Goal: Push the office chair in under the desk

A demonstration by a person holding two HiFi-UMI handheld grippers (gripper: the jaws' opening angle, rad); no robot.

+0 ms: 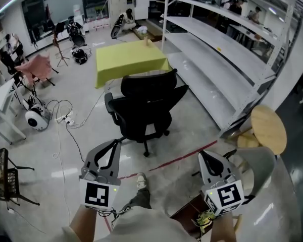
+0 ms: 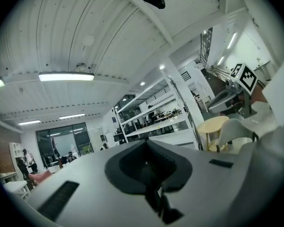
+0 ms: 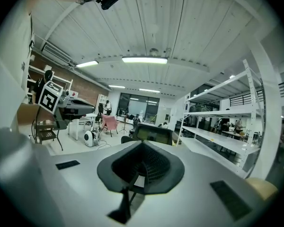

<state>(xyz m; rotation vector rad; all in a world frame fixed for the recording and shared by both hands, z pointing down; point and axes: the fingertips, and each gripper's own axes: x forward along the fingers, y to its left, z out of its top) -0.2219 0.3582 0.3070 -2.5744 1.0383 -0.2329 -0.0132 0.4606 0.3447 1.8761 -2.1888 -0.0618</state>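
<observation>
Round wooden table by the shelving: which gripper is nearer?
Right. The right gripper sits just down-left of the round wooden table in the head view; the left gripper is far across the frame, below-left of the office chair.

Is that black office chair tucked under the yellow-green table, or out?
Out: the black office chair stands wholly on open floor, on the near side of the yellow-green table.

No legible text, brand or number observed. Only coded square markers [image 1: 98,194] noted, on left gripper [image 1: 113,144] and right gripper [image 1: 202,155].
</observation>
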